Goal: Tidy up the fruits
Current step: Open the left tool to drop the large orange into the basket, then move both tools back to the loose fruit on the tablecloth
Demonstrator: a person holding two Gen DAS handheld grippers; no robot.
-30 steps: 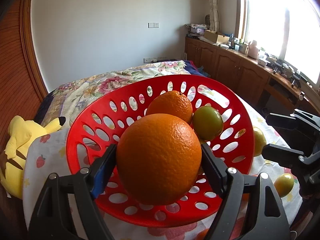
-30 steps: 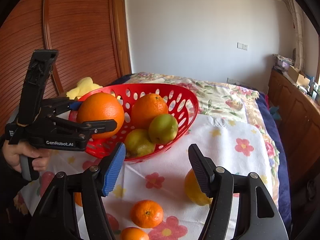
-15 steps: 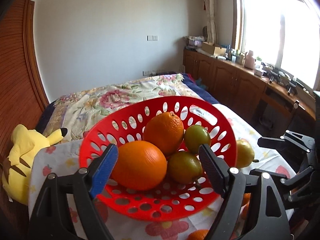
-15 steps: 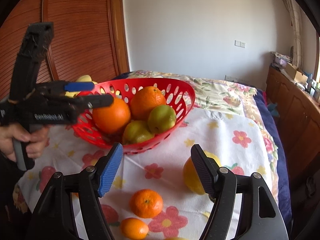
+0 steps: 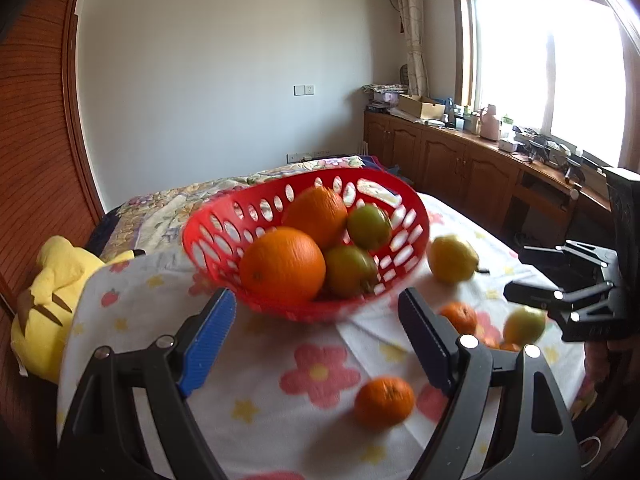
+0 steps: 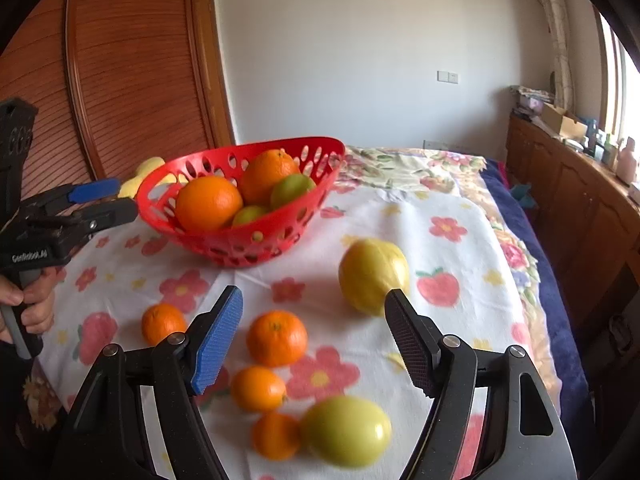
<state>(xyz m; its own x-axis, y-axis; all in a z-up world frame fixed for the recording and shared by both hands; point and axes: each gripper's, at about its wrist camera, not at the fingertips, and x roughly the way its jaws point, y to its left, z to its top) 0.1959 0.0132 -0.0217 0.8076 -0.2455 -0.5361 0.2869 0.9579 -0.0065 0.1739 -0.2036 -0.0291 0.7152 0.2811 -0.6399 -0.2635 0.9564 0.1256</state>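
A red basket [image 5: 212, 224] [image 6: 240, 156] on the flowered cloth holds a large orange [image 5: 282, 266] [image 6: 208, 202], a second orange [image 5: 318, 210] and two green fruits [image 5: 368, 222]. My left gripper [image 5: 315, 296] [image 6: 80, 208] stands open and empty just short of the basket's near rim. My right gripper [image 6: 314, 294] [image 5: 560, 280] hovers over the loose fruit, its jaws opening with nothing between them. Below it lie a yellow fruit [image 6: 372, 276] [image 5: 452, 258], several small tangerines [image 6: 276, 338] [image 5: 384, 402] and a pale green fruit [image 6: 346, 430].
A yellow plush toy [image 5: 48, 300] lies off the cloth's left edge beside the wooden sliding door [image 6: 132, 80]. A bed with a floral quilt [image 6: 420, 168] lies behind the basket. Wooden cabinets [image 5: 460, 160] run along the right under the window.
My left gripper has let go of the large orange, which now lies in the basket, and has drawn back. My right gripper has widened and drawn back over the loose fruit.
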